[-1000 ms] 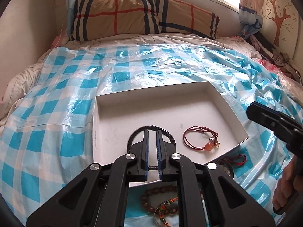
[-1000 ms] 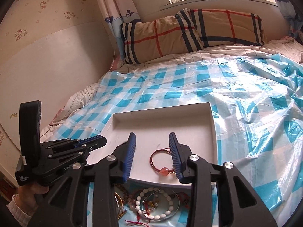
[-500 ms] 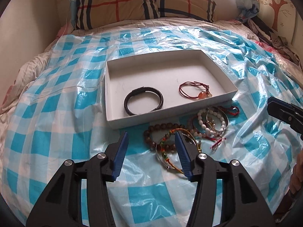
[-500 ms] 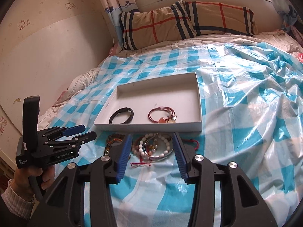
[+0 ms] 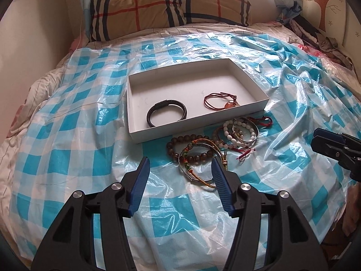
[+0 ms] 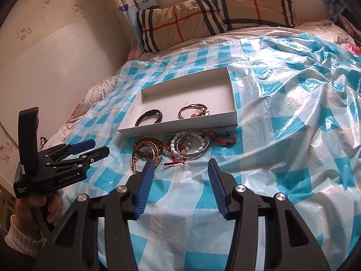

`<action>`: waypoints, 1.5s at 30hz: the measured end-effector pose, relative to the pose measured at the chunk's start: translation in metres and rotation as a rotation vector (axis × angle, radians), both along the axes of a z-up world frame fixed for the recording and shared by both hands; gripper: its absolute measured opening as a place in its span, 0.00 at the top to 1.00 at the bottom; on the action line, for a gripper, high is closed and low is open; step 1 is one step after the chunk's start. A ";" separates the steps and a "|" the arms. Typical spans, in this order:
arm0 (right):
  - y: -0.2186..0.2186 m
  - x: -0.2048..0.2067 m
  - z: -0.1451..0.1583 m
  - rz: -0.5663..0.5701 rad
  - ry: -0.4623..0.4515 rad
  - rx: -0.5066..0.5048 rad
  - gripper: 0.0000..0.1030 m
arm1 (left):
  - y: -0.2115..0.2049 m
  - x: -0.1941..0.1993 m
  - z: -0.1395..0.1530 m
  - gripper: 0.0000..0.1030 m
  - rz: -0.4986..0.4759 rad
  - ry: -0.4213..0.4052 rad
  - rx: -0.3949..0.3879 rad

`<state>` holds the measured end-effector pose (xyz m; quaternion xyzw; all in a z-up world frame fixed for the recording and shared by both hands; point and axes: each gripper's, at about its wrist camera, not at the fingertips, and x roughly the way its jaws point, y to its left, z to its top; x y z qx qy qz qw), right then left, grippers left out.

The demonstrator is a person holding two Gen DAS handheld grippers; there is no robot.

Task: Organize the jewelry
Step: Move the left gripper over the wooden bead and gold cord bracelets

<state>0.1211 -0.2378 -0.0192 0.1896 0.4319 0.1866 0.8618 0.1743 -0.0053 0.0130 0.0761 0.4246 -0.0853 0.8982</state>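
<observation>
Where bracelets (image 5: 216, 144) overlap, strands indistinguishable

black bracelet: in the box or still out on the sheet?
In. The black bracelet lies flat on the floor of the white box, left of the red cord bracelet; neither claw touches it.
</observation>
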 end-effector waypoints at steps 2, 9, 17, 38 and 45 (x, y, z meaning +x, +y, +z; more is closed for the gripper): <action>0.001 -0.001 0.001 0.000 0.002 0.000 0.52 | 0.000 -0.001 0.002 0.48 -0.001 -0.002 0.001; 0.002 -0.003 0.002 0.009 -0.001 -0.008 0.49 | 0.000 -0.003 0.002 0.45 -0.002 -0.001 -0.001; -0.011 0.012 -0.012 -0.022 0.030 -0.084 0.49 | -0.004 -0.006 -0.007 0.45 -0.042 0.023 -0.026; 0.036 0.093 -0.068 0.070 0.100 -0.188 0.49 | -0.005 0.039 -0.057 0.45 0.011 0.122 -0.013; 0.051 0.087 -0.082 0.167 0.156 -0.339 0.47 | -0.011 0.037 -0.078 0.45 -0.046 0.165 0.071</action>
